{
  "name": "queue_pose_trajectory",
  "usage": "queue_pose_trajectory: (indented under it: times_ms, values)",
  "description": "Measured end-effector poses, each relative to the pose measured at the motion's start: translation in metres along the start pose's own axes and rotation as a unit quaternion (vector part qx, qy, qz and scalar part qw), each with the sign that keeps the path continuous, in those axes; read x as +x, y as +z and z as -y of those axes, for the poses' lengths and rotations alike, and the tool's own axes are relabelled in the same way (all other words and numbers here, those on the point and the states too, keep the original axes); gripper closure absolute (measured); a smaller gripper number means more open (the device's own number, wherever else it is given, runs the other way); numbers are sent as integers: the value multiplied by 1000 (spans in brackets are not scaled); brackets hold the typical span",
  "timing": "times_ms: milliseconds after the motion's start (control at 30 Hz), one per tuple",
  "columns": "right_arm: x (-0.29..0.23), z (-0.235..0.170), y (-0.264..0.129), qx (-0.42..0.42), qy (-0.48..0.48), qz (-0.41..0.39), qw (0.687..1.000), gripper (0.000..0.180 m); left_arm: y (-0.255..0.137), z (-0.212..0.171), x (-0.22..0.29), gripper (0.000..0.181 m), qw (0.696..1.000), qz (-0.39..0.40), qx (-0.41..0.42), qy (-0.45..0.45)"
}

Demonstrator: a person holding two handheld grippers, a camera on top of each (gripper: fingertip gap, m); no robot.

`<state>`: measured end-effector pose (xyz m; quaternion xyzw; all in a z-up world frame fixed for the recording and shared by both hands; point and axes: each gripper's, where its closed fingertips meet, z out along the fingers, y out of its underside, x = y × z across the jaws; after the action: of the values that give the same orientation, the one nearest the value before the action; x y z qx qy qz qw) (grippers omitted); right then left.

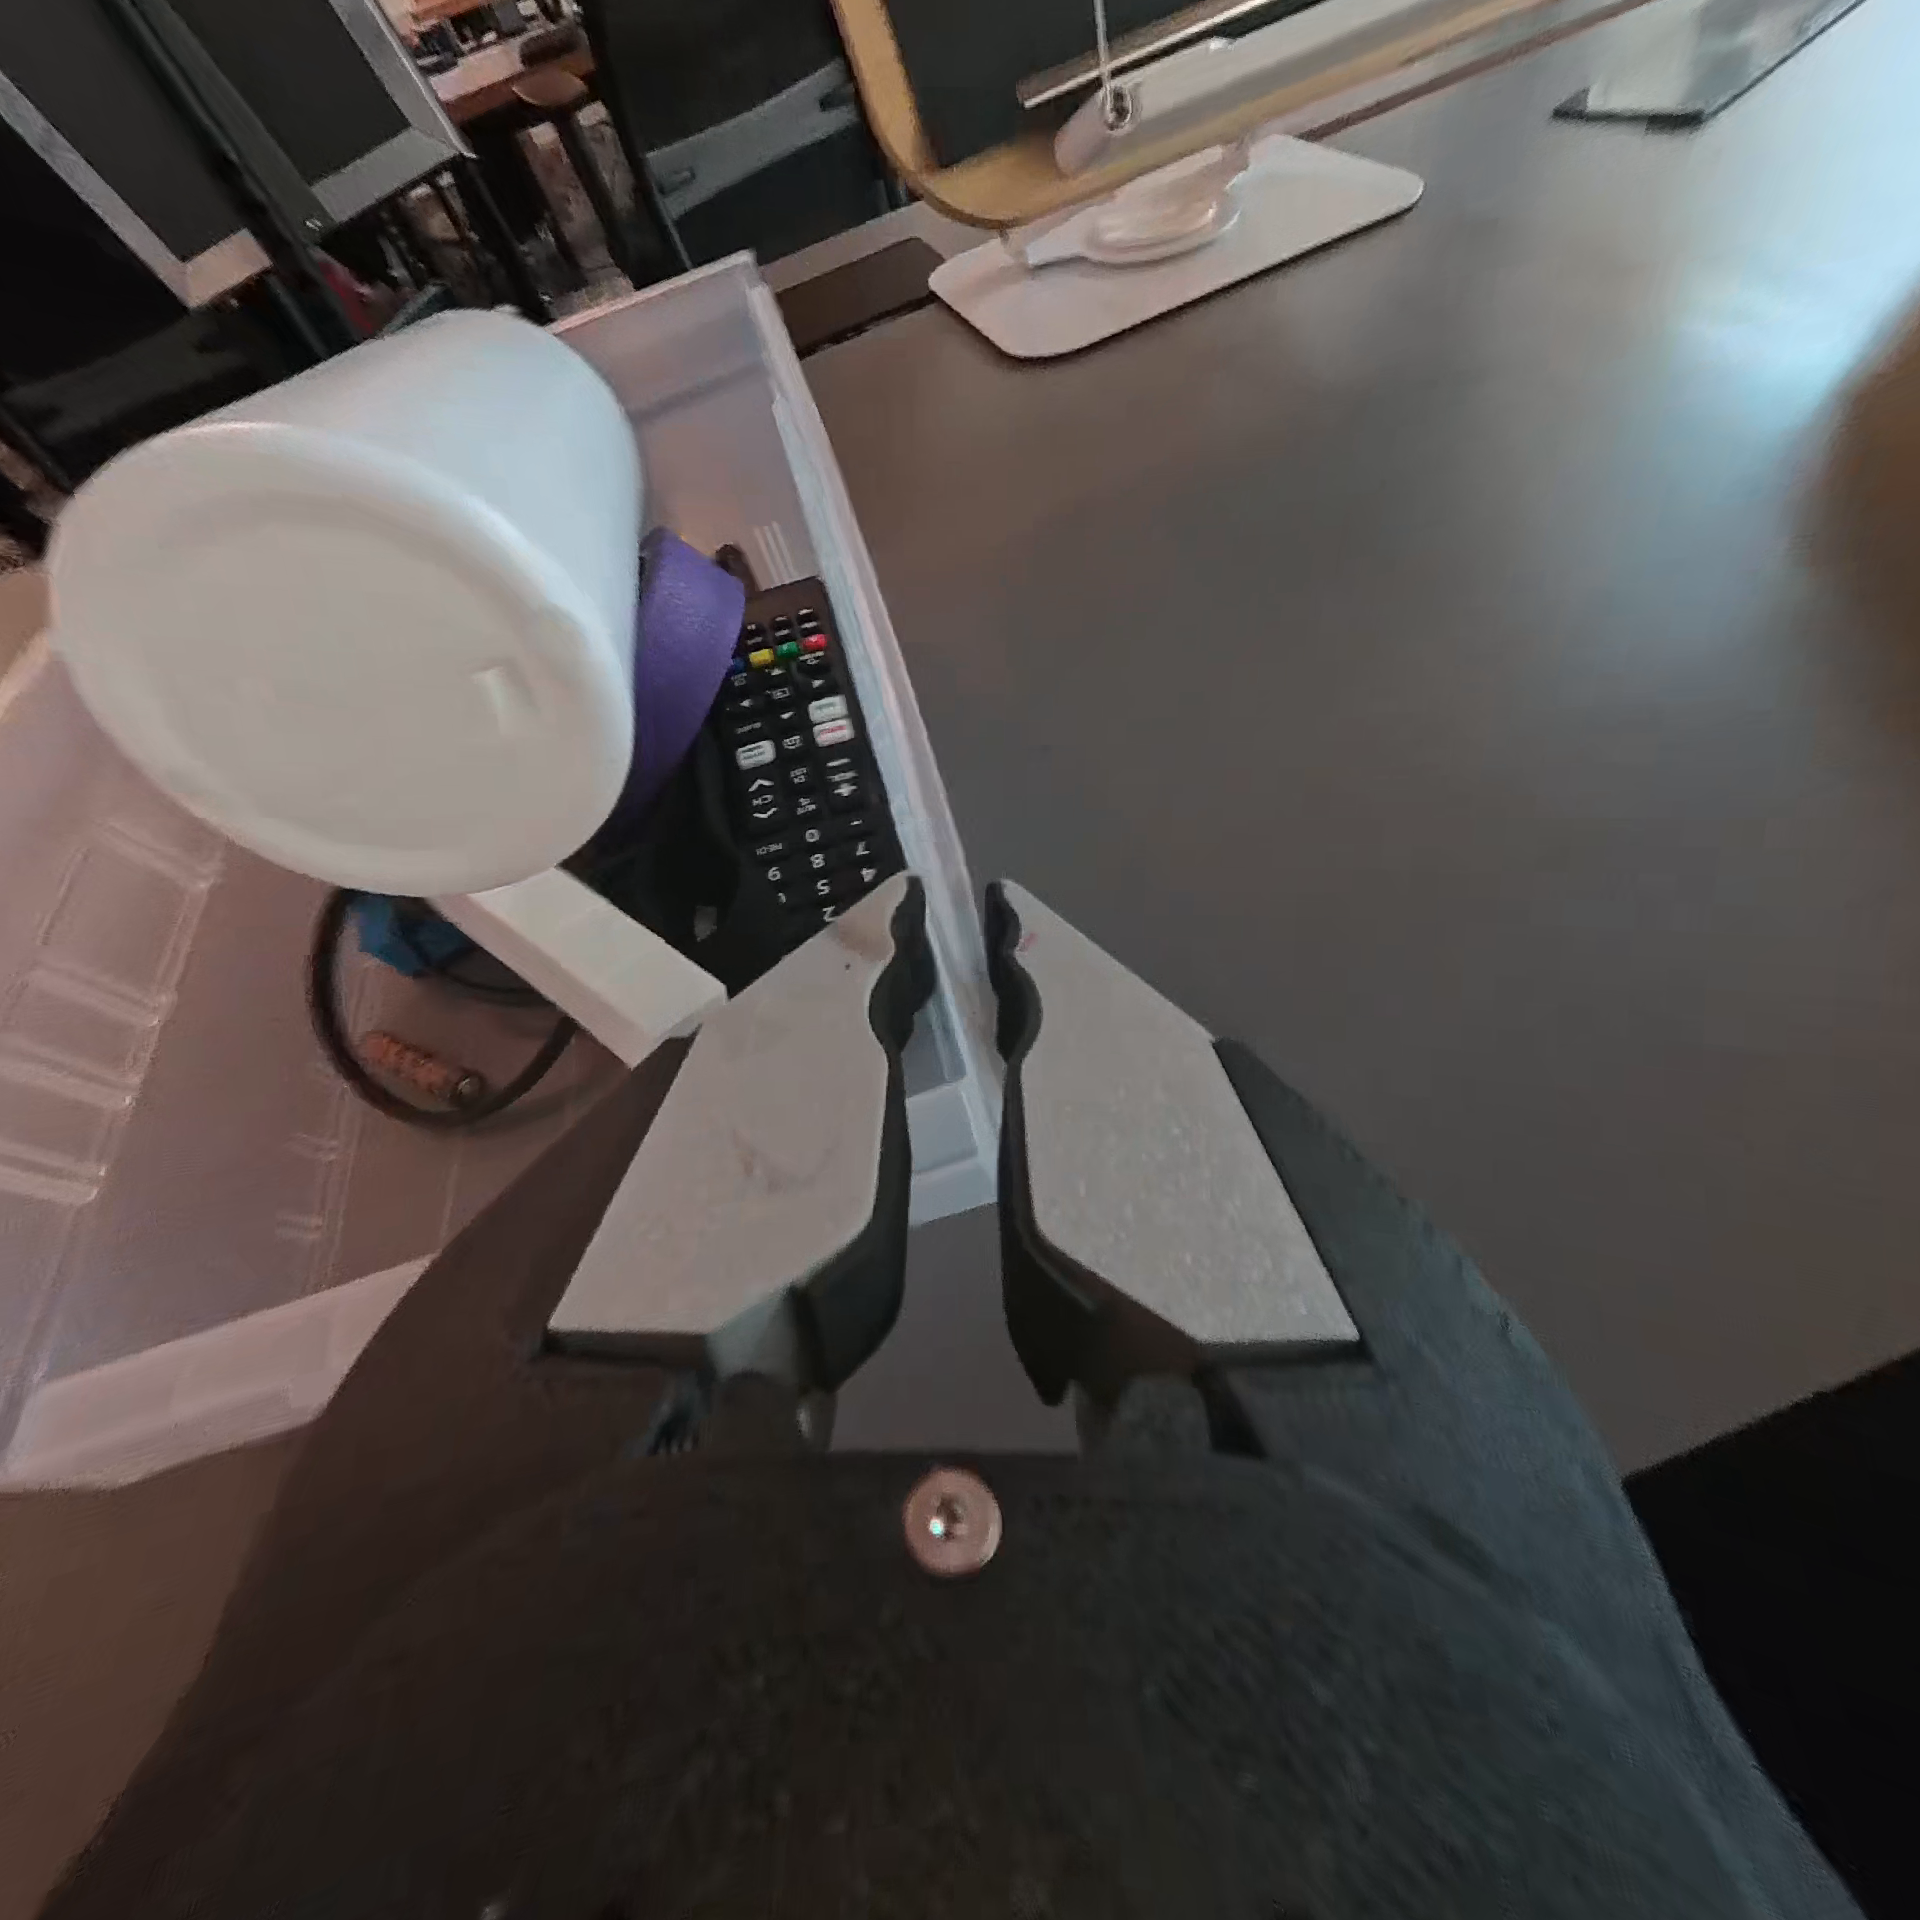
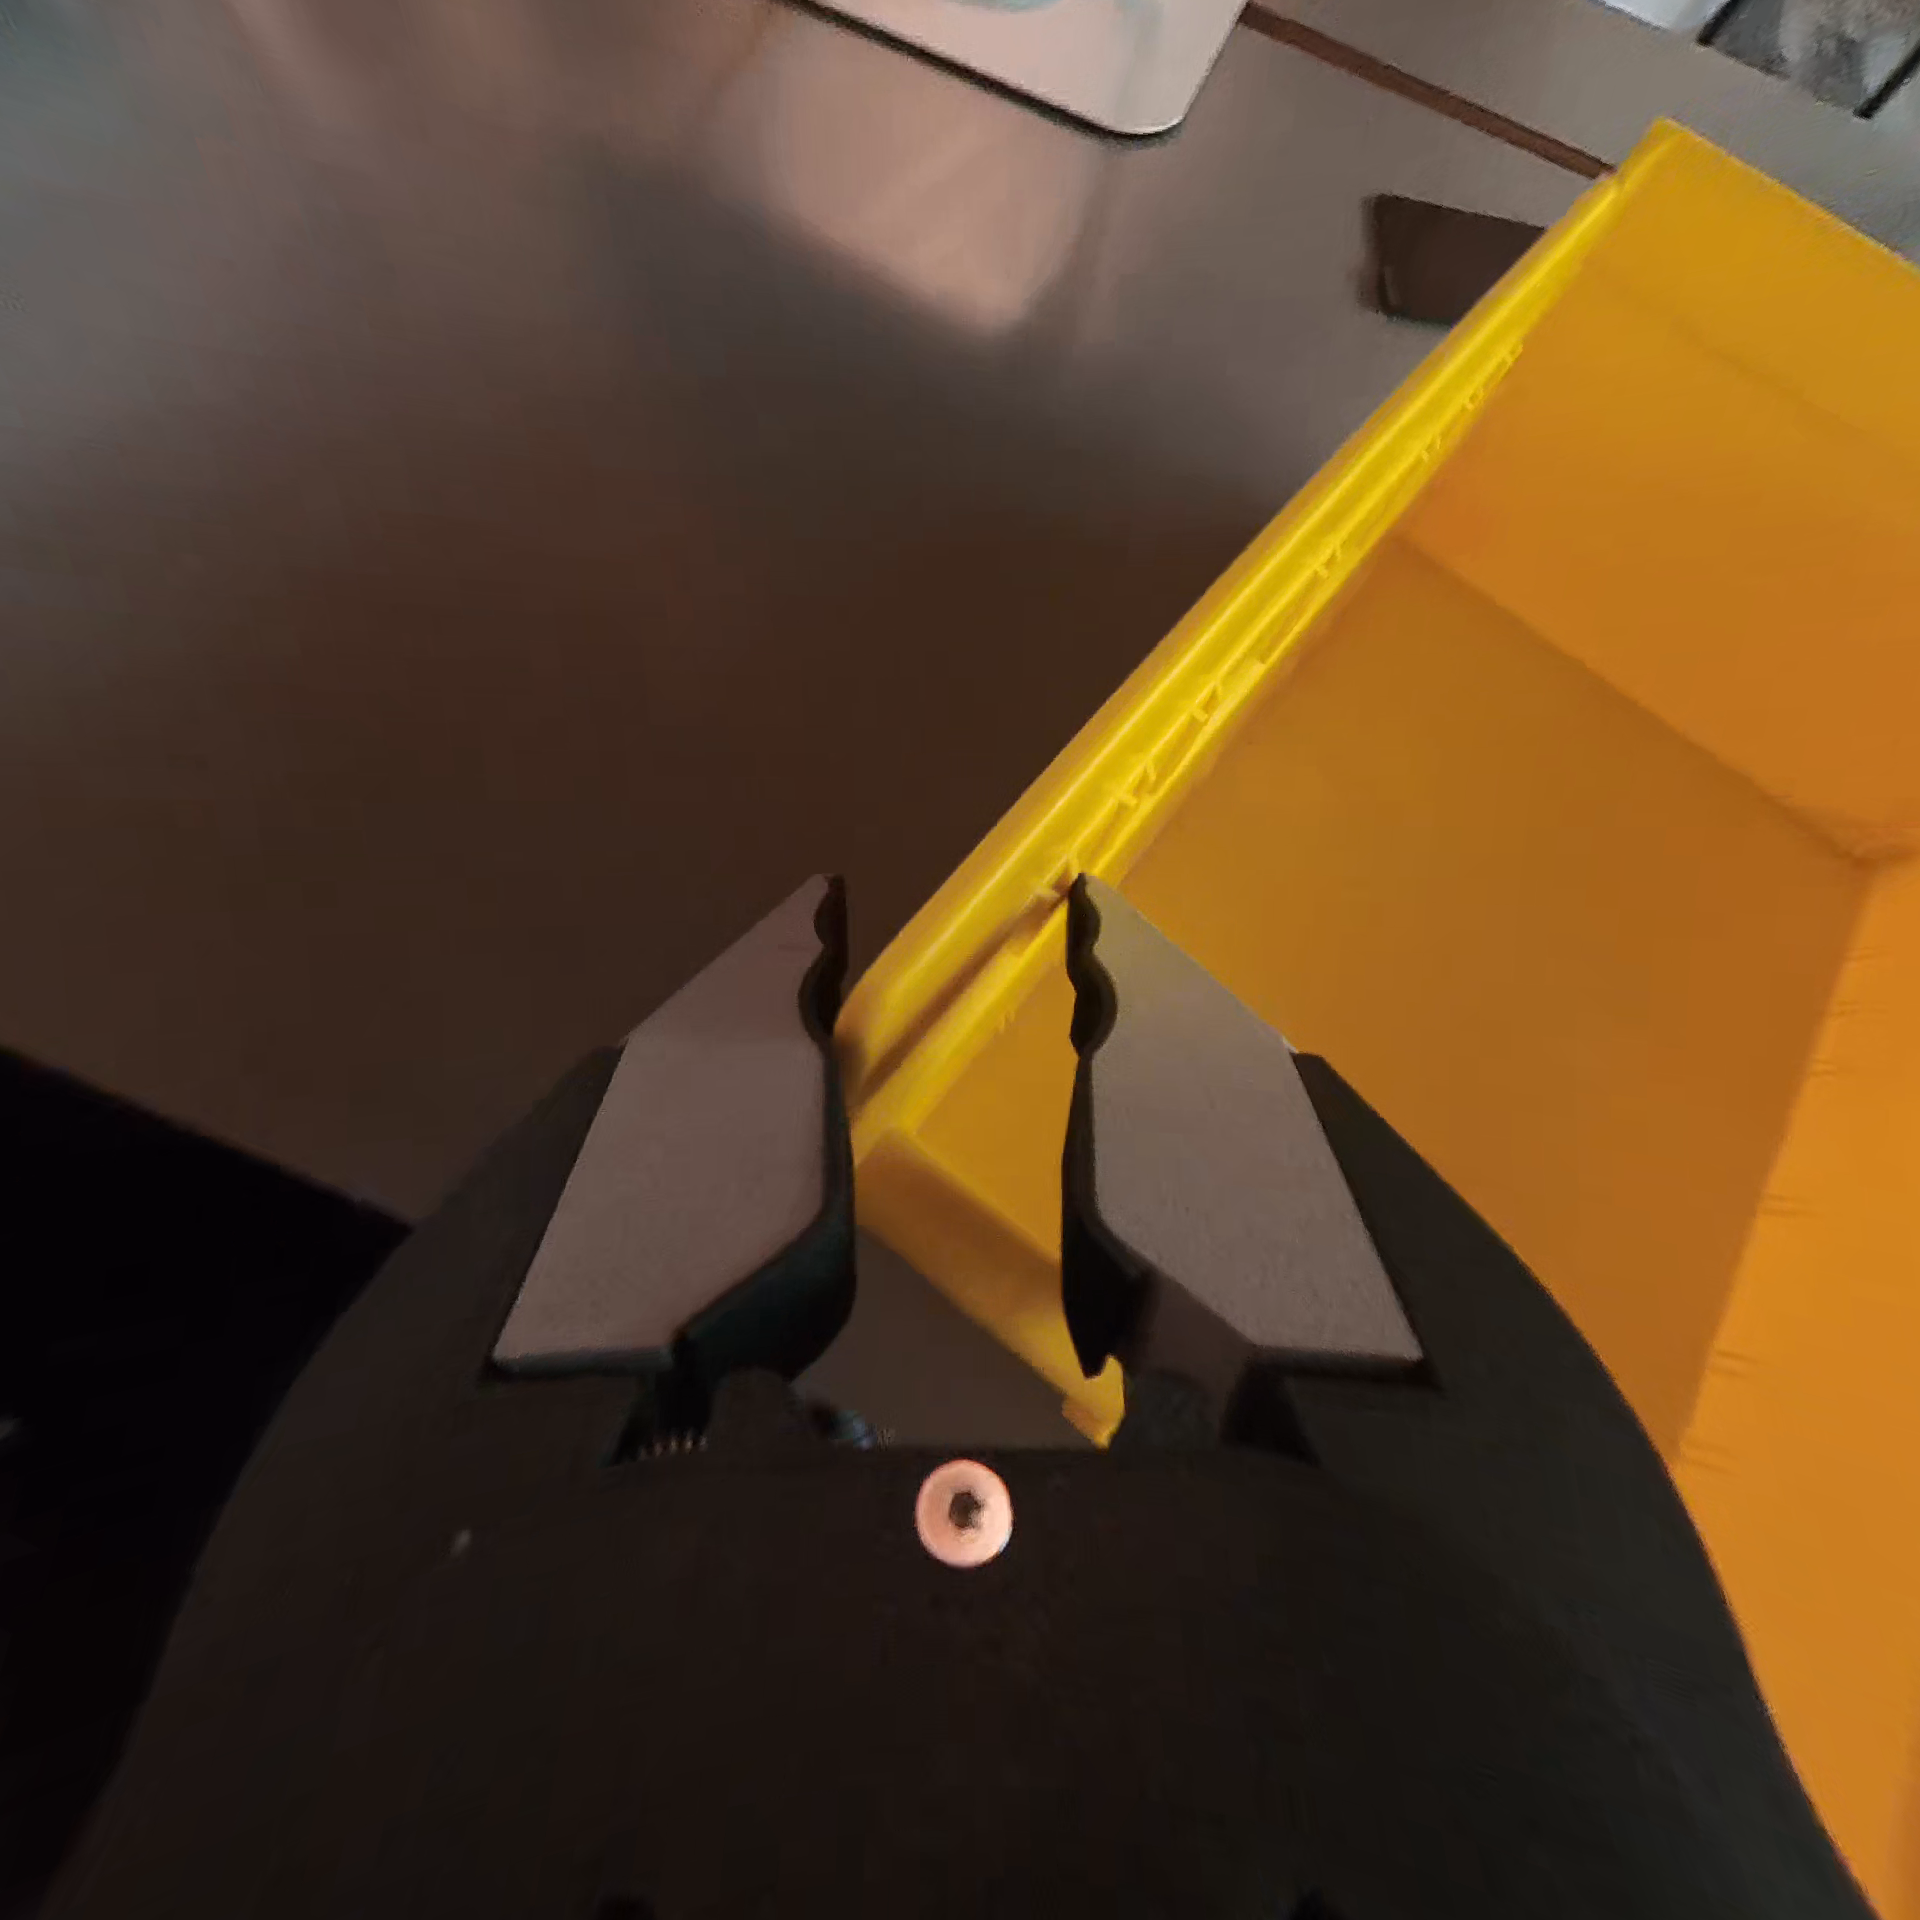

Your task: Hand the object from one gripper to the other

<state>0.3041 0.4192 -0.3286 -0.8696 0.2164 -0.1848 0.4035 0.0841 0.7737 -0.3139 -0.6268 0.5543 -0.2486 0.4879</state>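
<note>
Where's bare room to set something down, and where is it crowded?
Free: the dark tabletop between the clear plastic bin and the white monitor base, and the yellow plastic bin's bare floor. Crowded: the clear bin holds a white foam cup, black remote control and purple strap.

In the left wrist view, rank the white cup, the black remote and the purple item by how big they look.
1. White cup, though it lies nearest the camera, which inflates it.
2. Black remote.
3. Purple item, mostly hidden behind the cup, so its true size is unsure.
</note>
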Motion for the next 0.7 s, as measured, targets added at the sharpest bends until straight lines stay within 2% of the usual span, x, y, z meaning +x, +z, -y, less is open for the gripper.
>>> queue_pose_trajectory:
  times_ms: [67,200,267,367,500,567,633,700]
  values:
    - [-10,-9,-16,4,-17,17,1000,145,-11,-9,-18,180,999,48,-2,25]
    - [-6,-26,-36,-2,-26,-9,1000,159,-33,-22,-38,181,998,27,23,-57]
    - [1,-26,-34,-4,-28,-30,999,161,-38,-27,-49,179,997,59,26,-44]
    - [18,-19,-21,-2,-29,-65,997,166,-35,-24,-48,179,997,48,23,-56]
    - [50,-8,0,-2,-22,-111,994,175,-5,-10,-40,181,997,42,29,-56]
    - [54,-5,4,-5,-12,-105,994,174,10,-1,-37,180,997,51,21,-45]
    - [53,2,-6,7,-9,-105,994,163,17,3,-29,177,998,37,7,-47]
    - [45,17,-28,41,-13,-101,994,160,6,11,-18,157,999,8,11,-47]
